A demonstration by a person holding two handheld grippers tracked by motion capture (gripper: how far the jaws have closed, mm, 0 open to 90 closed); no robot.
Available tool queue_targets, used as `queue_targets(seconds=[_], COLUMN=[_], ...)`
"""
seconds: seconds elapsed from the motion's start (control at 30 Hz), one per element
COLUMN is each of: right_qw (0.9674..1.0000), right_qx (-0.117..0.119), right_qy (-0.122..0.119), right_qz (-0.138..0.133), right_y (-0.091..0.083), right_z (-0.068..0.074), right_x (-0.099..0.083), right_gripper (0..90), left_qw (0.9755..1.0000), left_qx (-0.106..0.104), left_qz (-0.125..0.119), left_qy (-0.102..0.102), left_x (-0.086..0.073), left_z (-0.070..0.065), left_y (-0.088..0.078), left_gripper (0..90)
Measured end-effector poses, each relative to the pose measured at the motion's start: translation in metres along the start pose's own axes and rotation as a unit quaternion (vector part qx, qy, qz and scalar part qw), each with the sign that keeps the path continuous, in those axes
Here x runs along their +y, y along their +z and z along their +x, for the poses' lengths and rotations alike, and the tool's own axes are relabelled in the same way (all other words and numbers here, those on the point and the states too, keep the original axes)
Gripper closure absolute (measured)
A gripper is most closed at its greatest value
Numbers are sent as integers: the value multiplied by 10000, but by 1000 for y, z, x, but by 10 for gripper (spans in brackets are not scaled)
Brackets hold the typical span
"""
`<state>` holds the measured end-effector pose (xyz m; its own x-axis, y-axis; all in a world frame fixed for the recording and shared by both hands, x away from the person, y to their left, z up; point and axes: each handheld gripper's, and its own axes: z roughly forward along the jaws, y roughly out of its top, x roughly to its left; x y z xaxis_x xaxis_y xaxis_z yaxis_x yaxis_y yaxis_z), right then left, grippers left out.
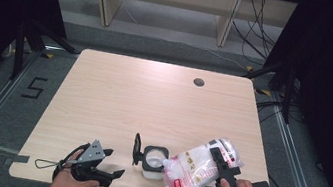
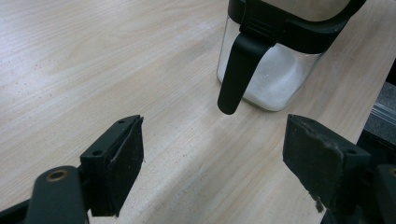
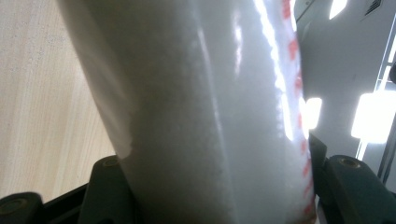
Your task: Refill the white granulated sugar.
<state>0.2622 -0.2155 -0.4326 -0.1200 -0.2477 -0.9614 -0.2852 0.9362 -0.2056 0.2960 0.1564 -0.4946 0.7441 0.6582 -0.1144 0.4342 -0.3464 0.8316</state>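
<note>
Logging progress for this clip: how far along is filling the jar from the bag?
Done: the jar stands with its lid flipped open and already holds some white granules. In hand: the right gripper is clamped on the plastic bag of white granules, tilted beside the jar. The left gripper is open, holding nothing. Left: pouring into the jar and closing the lid.

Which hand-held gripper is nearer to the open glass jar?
Left. The left hand-held gripper sits open just beside the jar; the right hand-held gripper grips the bag, farther off on its other side.
</note>
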Motion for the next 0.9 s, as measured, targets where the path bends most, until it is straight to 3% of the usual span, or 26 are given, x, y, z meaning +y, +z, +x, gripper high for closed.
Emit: queue_targets(seconds=[0.07,0.1,0.17,0.2,0.27,0.43,0.5,0.6,0.63,0.7,0.73,0.83,0.87,0.9], right_qw=[9999,10000,9996,9997,9996,9998,10000,10000,10000,9996,9996,9997,9998,10000], right_qx=[17,-15,-86,-89,-41,-31,-3,-2,42,-92,5,-48,46,-47], right_qy=[103,-39,243,237,262,169,-28,-27,52,237,290,211,170,23], right_qz=[17,-20,-70,-72,-33,-73,-26,-28,21,-94,-15,-66,1,-84], right_y=[0,0,1,1,1,1,0,1,0,1,1,1,1,1], right_z=[1,-1,4,4,5,3,0,-1,1,4,5,4,2,0], right_x=[0,0,0,0,0,0,1,0,1,0,0,0,0,0], right_gripper=[430,430,430,430,430,431,431,431,431,431,431,431,431,431], left_qw=[10000,10000,10000,9999,9999,9999,9999,9998,10000,9999,9999,10000,10000,10000], left_qx=[19,16,9,30,31,52,44,45,13,38,25,21,21,24], left_qz=[77,45,17,90,75,54,53,103,19,57,57,50,50,53], left_qy=[55,15,22,117,100,86,101,172,24,84,87,45,52,38], left_x=[0,0,0,0,0,0,0,0,0,0,0,0,0,0], left_z=[1,0,0,1,1,1,1,2,0,1,1,0,0,0], left_y=[-1,0,0,-1,-1,0,0,-1,0,0,0,0,0,0], left_gripper=[200,200,200,200,200,200,200,201,200,200,201,201,200,200])
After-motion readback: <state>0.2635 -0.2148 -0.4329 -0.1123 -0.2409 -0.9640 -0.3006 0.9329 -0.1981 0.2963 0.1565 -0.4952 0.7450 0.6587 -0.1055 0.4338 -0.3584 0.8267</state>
